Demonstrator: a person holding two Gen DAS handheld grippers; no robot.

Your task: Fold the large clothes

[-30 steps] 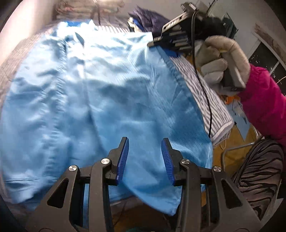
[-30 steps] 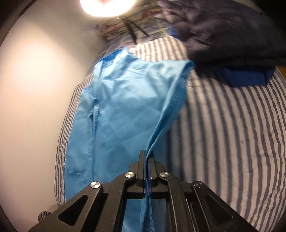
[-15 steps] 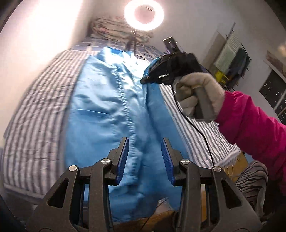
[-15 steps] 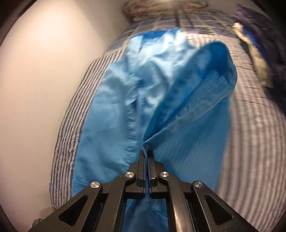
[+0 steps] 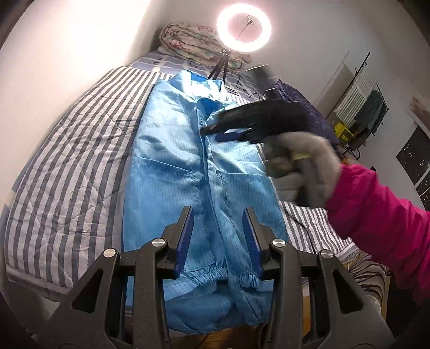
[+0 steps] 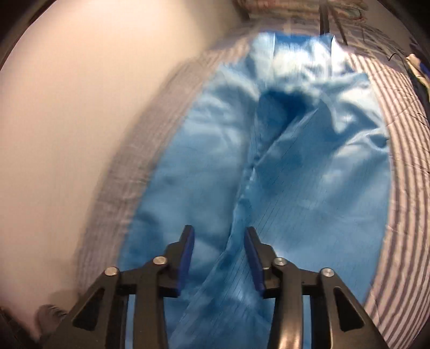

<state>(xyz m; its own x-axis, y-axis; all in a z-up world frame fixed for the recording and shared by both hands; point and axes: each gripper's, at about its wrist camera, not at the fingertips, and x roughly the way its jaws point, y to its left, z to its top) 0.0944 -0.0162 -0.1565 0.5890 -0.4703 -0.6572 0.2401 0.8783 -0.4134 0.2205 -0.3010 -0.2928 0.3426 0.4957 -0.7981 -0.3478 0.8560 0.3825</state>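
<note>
Now the blue garment [image 5: 188,171] lies lengthwise along the middle of the striped bed [image 5: 67,166], its elastic hem hanging over the near edge. My left gripper [image 5: 218,236] is spread wide above that hem and holds nothing. My right gripper [image 6: 219,252] is also spread wide, empty, over a raised fold of the cloth. A ring light [image 5: 244,25] stands at the far edge.

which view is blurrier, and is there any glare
Right wrist view: motion blur smears the wall and striped bedspread; the blue garment is soft. Left wrist view: mostly sharp, but the ring light glares and the gloved hand is blurred.
</note>
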